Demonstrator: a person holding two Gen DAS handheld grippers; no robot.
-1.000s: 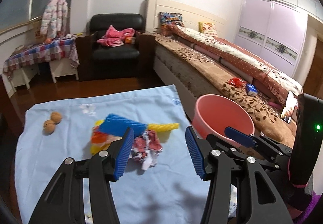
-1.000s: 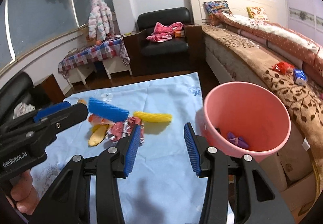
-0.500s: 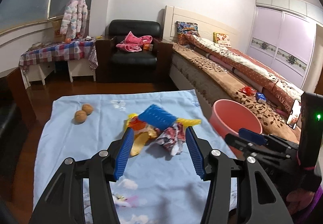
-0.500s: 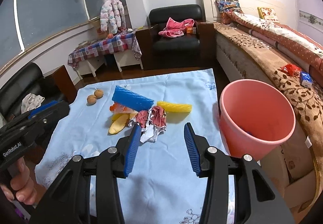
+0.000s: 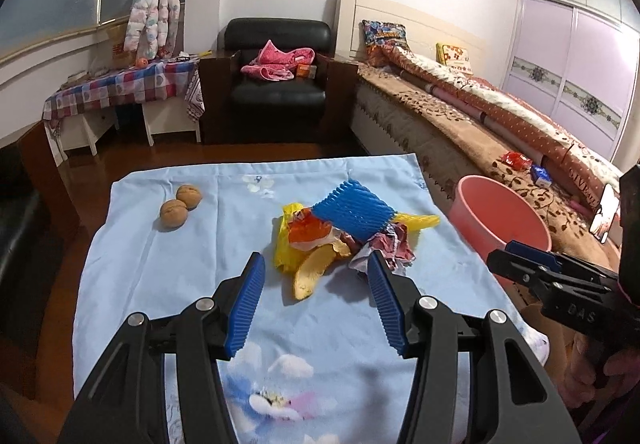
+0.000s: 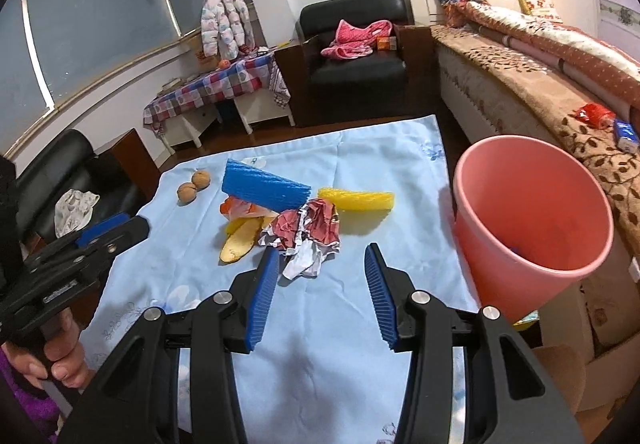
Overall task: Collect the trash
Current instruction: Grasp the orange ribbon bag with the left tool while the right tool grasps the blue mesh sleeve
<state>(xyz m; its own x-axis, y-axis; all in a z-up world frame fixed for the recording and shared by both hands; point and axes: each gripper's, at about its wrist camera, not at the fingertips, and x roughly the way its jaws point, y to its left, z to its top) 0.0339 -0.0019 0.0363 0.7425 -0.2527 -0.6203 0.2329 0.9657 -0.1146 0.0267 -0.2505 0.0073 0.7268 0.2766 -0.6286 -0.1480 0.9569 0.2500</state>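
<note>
pink bin (image 6: pixel 532 211) at the right edge of the cloth-covered table (image 5: pixel 168 264), upright, mouth open toward the right wrist camera. inside, low on the far-right wall, only a small bluish-purple scrap (image 6: pixel 516 250); rest of the interior bare as far as visible. in the left wrist view only the rim and upper wall (image 5: pixel 500 211), contents hidden.

trash heaped mid-table, well apart from the bin: blue ribbed foam sheet (image 5: pixel 352 213) on top, yellow foam strip (image 6: pixel 356 199) sticking out toward the bin side, orange-and-white wrapper (image 5: pixel 310 234) and yellow bag (image 5: pixel 286 256) beneath, peel (image 5: pixel 310 274) at the near edge, crumpled red-and-white wrapper (image 6: pixel 310 234) touching the pile on the side nearest the right gripper. two walnuts (image 5: pixel 180 205) touching each other, off to the far left of the pile.

left gripper (image 5: pixel 316 280) above the cloth, jaws wide apart, nothing clamped; peel and crumpled wrapper framed just beyond the fingertips. right gripper (image 6: pixel 320 272) likewise parted and empty, left pad close by the white tail of the crumpled wrapper, contact not clear. hand (image 6: pixel 60 360) gripping the left tool's handle at the lower left of the right wrist view.

on the bed (image 6: pixel 520 91) past the bin, red packet (image 6: pixel 594 113) and blue packet (image 6: pixel 626 133) lying near each other.
</note>
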